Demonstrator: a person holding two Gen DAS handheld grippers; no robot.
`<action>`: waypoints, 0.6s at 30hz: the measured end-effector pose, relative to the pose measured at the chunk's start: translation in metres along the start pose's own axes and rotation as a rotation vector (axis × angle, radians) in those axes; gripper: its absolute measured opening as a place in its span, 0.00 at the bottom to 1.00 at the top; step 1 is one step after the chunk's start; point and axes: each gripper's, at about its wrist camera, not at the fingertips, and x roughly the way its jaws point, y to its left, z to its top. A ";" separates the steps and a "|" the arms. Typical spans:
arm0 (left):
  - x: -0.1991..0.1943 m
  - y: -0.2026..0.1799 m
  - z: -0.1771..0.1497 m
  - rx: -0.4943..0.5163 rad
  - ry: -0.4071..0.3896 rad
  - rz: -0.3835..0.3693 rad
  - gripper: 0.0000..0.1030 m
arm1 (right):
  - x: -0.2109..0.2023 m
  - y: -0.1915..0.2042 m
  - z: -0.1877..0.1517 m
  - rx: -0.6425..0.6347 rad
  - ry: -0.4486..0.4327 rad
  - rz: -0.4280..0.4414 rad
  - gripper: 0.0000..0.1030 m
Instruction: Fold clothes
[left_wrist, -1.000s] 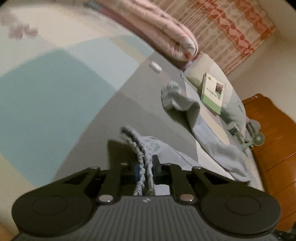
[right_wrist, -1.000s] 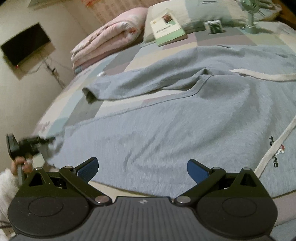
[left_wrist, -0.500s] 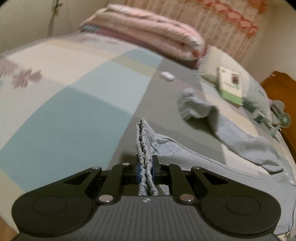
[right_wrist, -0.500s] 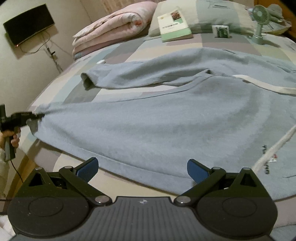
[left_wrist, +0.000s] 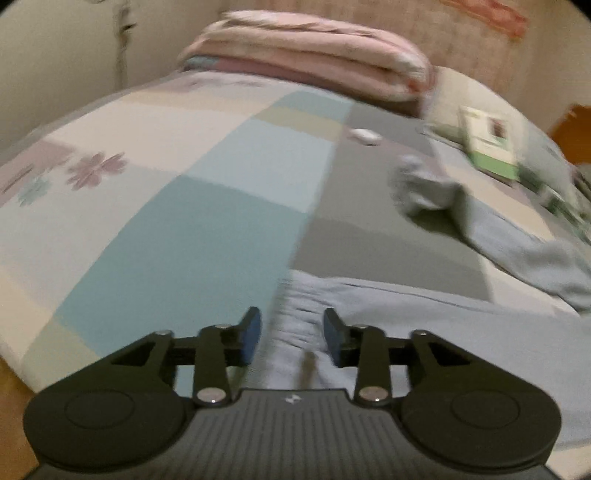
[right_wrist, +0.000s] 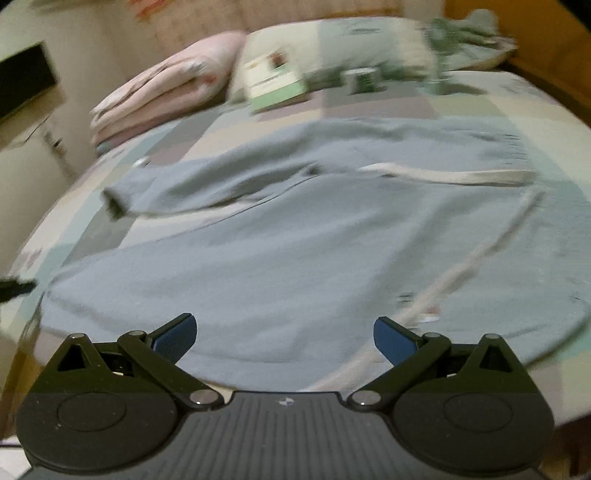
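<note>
Blue sweatshirt (right_wrist: 295, 258) flat on bed (left_wrist: 184, 221)

A: How many garments lay on the bed (right_wrist: 535, 110)?
B: One pale blue sweatshirt (right_wrist: 295, 258), with one sleeve (right_wrist: 177, 188) stretched toward the bed's left side.

A: And bedding?
B: One folded pink quilt (right_wrist: 159, 96) and one pillow (right_wrist: 351, 40).

A: Smaller items?
B: One green-and-white book (right_wrist: 275, 85), one small white object (left_wrist: 365, 136) on the grey patch, and one small fan (right_wrist: 439, 37), blurred.

A: Grippers?
B: Two: the left gripper (left_wrist: 291, 332) and the right gripper (right_wrist: 284, 336), each with two blue-padded fingers (right_wrist: 173, 334).
</note>
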 end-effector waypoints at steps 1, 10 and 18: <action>-0.003 -0.015 -0.004 0.035 0.005 -0.031 0.48 | -0.005 -0.011 0.001 0.029 -0.013 -0.015 1.00; -0.023 -0.198 -0.100 0.717 0.022 -0.329 0.52 | -0.024 -0.070 -0.011 0.183 -0.055 -0.079 1.00; -0.020 -0.258 -0.151 1.231 -0.012 -0.283 0.53 | 0.010 0.036 -0.018 -0.470 0.054 -0.084 0.84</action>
